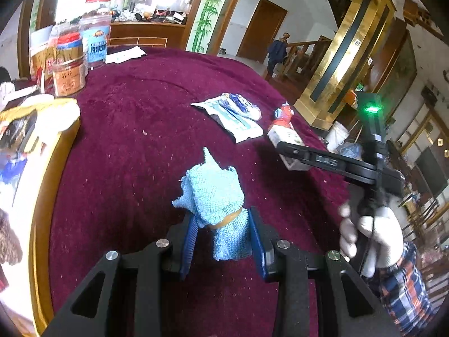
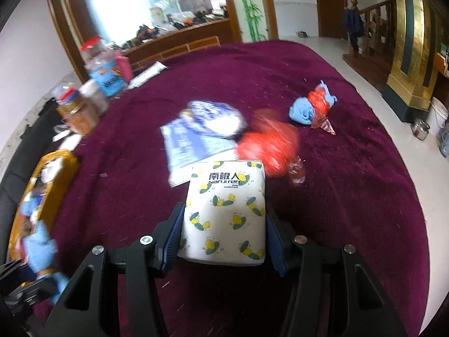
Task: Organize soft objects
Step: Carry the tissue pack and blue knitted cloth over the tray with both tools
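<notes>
Left wrist: jaws clamp blue cloth (image 1: 214,196); right jaws clamp tissue pack (image 2: 224,210) (open tablecloth (image 2: 350,196) rightward).

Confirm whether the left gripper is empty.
No, the left gripper is closed on a rolled light-blue towel bound with a rubber band.

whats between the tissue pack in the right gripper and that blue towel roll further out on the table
In the right wrist view, a red plastic bag lies between the tissue pack and the blue towel roll; beyond it, only bare maroon tablecloth.
</notes>
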Available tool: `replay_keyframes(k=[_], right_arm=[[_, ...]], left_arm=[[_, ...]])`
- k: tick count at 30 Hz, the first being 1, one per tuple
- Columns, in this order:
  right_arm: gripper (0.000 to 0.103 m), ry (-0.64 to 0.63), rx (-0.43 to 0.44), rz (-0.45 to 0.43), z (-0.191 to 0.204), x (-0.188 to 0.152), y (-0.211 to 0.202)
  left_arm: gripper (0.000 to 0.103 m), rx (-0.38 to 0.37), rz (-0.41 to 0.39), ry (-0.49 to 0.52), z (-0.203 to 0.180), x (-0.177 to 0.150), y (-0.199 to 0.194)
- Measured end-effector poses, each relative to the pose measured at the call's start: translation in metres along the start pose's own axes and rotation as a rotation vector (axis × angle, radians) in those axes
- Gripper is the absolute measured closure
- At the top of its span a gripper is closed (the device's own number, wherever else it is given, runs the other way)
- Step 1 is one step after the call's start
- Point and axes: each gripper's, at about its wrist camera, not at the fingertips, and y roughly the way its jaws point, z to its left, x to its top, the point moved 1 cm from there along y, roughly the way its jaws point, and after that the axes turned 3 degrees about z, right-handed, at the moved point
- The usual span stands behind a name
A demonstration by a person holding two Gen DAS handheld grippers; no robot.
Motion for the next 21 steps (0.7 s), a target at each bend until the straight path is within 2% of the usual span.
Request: replay_keyframes(k=[5,11,21], right_arm=[[0.051,-0.069,0.039,-0.028,0.033,-0.021,-0.038],[0.05,-0.137,0.098,-0.046,0.077,-0.04,-0.063],[0.05,-0.28,0.158,-0.018,0.161,-0.056,-0.057]], left_arm=[[0.066,-0.022,-0.028,-0.009,0.005,-0.009,-0.021],[0.066,-0.024,-0.054,-0.024,0.016,-0.02,-0.046],[0.066,0.033,-0.097,-0.132,0.071,-0.044,-0.088]])
